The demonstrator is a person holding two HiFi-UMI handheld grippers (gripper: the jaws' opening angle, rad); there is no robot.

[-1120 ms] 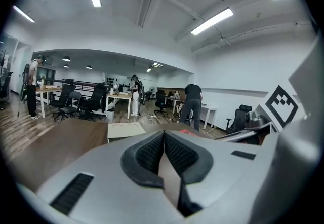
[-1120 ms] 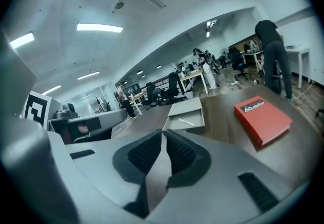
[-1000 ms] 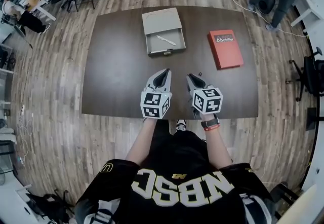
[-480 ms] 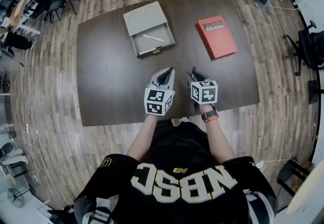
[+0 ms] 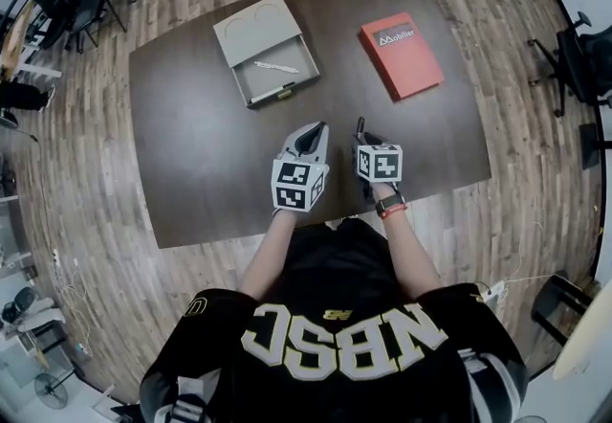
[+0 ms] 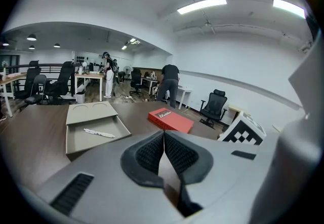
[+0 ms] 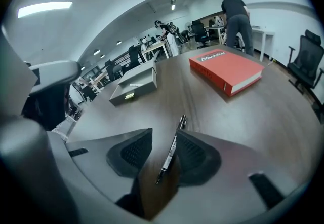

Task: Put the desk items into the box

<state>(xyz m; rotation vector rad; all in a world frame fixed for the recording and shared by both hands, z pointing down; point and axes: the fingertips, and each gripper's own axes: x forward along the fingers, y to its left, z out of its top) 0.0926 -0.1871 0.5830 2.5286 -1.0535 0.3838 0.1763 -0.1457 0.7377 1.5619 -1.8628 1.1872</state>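
The open grey box stands at the table's far left with a white pen inside; the left gripper view also has the box and that white pen. A red book lies at the far right. My right gripper hovers near the table's front; its jaws are opening, and a black pen stands between them, leaning on the right pad without being pressed. My left gripper is beside it, shut, with its pads meeting on nothing.
The dark table stands on a wooden floor. Office chairs are off the far left, and another chair is at the right. A person bends over a desk beyond the red book.
Both grippers have moved a little farther in from the table's front edge. The black pen stays at the right gripper's tips. The box and the red book have not moved.
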